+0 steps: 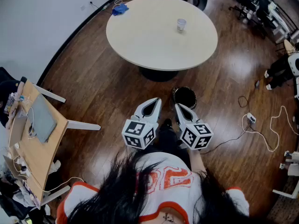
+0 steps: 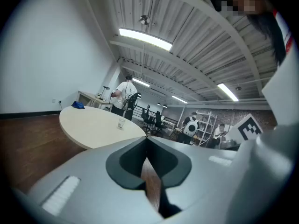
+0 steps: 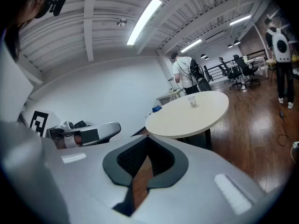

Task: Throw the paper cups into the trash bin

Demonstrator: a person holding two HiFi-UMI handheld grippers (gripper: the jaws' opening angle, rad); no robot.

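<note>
A small clear-looking cup (image 1: 181,24) stands upright on the round cream table (image 1: 154,36), right of its middle. The black trash bin (image 1: 185,97) sits on the wood floor beside the table's dark base. My left gripper (image 1: 157,101) and right gripper (image 1: 179,107) hover side by side over the floor just short of the bin, both shut with nothing in them. In the left gripper view the cup (image 2: 121,123) is far ahead on the table (image 2: 93,129), beyond the touching fingertips (image 2: 146,140). The right gripper view shows the cup (image 3: 192,101) on the table (image 3: 187,118) and the left gripper (image 3: 88,133) alongside.
A blue cloth (image 1: 120,9) lies at the table's far left edge. A wooden desk (image 1: 32,143) with a laptop and clutter stands at the left. Cables and a power strip (image 1: 251,118) trail over the floor at the right. Office chairs and people are far behind.
</note>
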